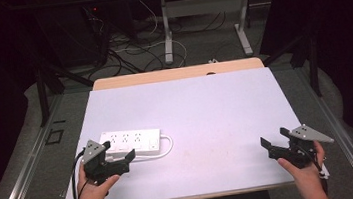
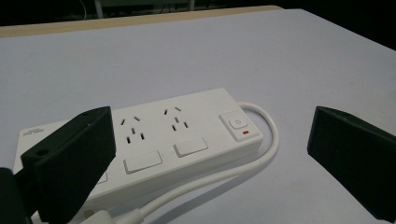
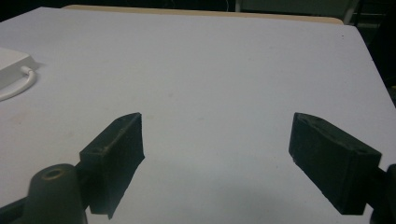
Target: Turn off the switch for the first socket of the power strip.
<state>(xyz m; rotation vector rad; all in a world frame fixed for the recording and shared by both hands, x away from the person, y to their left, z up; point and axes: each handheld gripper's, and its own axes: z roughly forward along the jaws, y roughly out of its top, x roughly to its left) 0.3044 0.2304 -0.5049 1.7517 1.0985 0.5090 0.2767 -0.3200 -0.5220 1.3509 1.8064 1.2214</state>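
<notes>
A white power strip (image 1: 130, 140) lies flat on the left part of the white tabletop (image 1: 205, 101), and its white cable (image 1: 167, 148) loops back along its near side. My left gripper (image 1: 118, 150) hovers just in front of the strip, open, with nothing between its jaws. In the left gripper view, the power strip (image 2: 177, 135) shows its sockets and a switch with a red light (image 2: 239, 126), seen past my left gripper (image 2: 210, 126). My right gripper (image 1: 274, 137) stands open over bare table at the near right. In the right gripper view, my right gripper (image 3: 217, 126) is empty and the strip's corner (image 3: 11, 63) sits far left.
A wooden strip (image 1: 176, 73) edges the table's far side. Beyond it stand a desk's white legs (image 1: 167, 35) and tangled floor cables (image 1: 128, 49). Black frame struts (image 1: 42, 89) rise at both sides. The person's hands come in from the near edge.
</notes>
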